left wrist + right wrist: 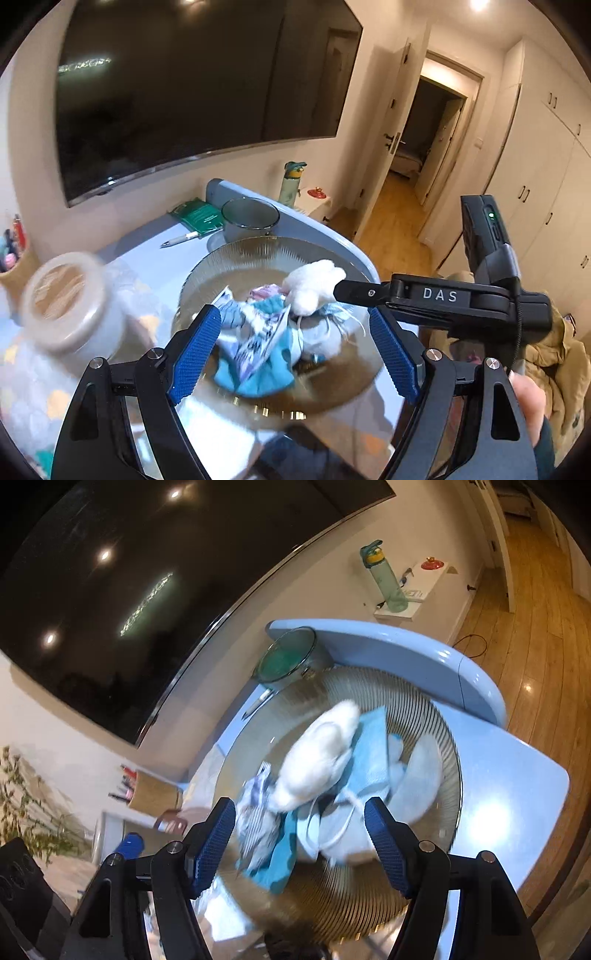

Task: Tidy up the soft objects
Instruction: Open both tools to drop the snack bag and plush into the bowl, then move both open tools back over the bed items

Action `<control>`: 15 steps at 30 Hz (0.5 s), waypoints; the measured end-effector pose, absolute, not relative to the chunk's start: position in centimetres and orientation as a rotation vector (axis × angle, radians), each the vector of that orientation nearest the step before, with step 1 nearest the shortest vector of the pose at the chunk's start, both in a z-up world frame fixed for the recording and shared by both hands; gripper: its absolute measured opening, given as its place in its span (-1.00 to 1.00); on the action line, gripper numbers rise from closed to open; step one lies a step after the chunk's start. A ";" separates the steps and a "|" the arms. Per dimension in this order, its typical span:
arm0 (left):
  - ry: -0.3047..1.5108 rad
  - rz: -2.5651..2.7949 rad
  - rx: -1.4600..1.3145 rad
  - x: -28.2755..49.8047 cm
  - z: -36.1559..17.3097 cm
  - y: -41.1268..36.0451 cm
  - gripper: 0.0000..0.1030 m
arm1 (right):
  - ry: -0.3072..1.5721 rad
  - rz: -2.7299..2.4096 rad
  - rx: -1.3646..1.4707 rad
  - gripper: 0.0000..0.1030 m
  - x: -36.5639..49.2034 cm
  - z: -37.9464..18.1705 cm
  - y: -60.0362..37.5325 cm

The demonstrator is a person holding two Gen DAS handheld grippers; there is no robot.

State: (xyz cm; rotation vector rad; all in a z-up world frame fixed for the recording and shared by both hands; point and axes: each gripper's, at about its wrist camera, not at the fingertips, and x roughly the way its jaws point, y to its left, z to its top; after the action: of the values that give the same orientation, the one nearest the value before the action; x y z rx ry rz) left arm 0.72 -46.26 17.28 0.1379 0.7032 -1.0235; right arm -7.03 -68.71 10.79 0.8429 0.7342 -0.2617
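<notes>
A ribbed glass bowl [258, 254] on the pale blue table holds a pile of soft things: a blue cloth [258, 380], a printed fabric piece [258, 339] and a white fluffy piece [314, 284] on top. My left gripper [291, 350] is open above the bowl, empty. My right gripper [299, 845] is open just above the same bowl [436, 716]; the white fluffy piece [317, 760] lies on the blue cloth [369, 760]. In the left wrist view the right gripper's finger [354, 290] touches the white piece.
A wide-mouthed jar [66, 299] stands left of the bowl. A grey cup [249, 218], a pen [181, 239] and a green packet [195, 214] lie behind it. A holder with pens [151, 794] and a water bottle [386, 578] stand further off. The table edge [480, 686] is close on the right.
</notes>
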 end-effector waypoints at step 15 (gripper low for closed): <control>0.606 -0.772 0.021 -2.5 21.7 -21.8 0.66 | 0.691 -0.007 0.615 0.54 -9.6 15.9 -51.3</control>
State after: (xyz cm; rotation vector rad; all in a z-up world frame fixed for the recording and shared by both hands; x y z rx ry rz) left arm -2.47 -21.76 21.74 0.0207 0.6060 -0.7718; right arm -9.61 -51.34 15.85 0.6154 0.6909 -0.0073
